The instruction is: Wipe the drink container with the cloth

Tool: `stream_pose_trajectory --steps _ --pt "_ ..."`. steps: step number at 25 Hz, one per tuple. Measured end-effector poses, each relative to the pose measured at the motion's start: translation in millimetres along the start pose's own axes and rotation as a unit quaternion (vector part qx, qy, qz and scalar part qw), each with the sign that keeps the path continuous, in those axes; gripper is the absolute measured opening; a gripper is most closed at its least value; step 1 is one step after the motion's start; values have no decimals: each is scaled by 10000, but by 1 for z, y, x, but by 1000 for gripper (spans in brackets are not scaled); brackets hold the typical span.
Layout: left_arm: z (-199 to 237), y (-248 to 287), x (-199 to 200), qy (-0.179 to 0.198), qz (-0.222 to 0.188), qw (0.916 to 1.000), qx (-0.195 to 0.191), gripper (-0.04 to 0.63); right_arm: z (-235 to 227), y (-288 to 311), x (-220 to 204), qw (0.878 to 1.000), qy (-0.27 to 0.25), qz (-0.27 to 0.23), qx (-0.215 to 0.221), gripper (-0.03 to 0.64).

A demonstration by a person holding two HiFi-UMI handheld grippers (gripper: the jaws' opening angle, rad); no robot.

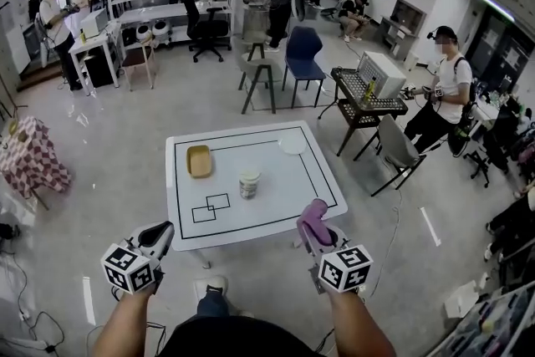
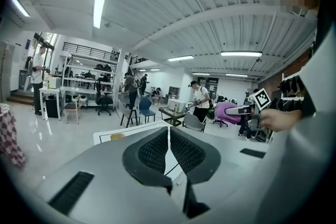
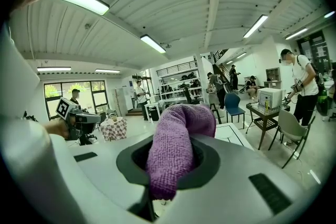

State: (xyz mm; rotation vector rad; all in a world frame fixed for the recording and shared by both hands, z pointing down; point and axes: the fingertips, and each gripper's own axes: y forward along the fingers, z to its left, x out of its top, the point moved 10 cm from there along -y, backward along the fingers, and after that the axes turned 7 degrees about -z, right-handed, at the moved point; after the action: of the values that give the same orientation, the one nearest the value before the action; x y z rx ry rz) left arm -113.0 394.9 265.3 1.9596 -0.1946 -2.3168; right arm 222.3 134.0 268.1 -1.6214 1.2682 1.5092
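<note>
Standing upright near the middle of the white counter (image 1: 284, 171), the drink container (image 1: 248, 183) lies ahead and to the left of the right hand-held gripper (image 1: 313, 232), whose jaws are clamped on a purple cloth (image 3: 176, 147) folded over their tips; this gripper is the nearer one. The left hand-held gripper (image 2: 169, 152) has its jaws together on nothing, the container ahead to its right. A yellow tray (image 1: 199, 160) sits apart to the container's far left and a white disc (image 1: 292, 145) lies near the far edge, neither blocking the approach.
</note>
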Motion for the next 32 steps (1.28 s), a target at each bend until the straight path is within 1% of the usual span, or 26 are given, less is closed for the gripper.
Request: stream_pose_trajectory --steps 4,8,14,20,27,32 --pt "18 17 2 -2 23 9999 -156 34 2 12 3 9999 -49 59 -80 64" --pt "46 41 8 -11 52 9995 -307 34 6 39 3 9998 -3 152 -111 64" --pt "102 80 24 21 69 9989 -462 34 14 92 15 9996 20 261 -142 64" --pt "157 115 34 -124 54 9980 -620 34 25 144 33 9992 -8 361 -185 64" --pt "208 156 39 -140 106 9952 -963 34 26 183 42 9979 24 337 -559 64" --pt "230 182 37 -92 190 9911 -1317 34 30 200 36 9957 130 304 -869 64"
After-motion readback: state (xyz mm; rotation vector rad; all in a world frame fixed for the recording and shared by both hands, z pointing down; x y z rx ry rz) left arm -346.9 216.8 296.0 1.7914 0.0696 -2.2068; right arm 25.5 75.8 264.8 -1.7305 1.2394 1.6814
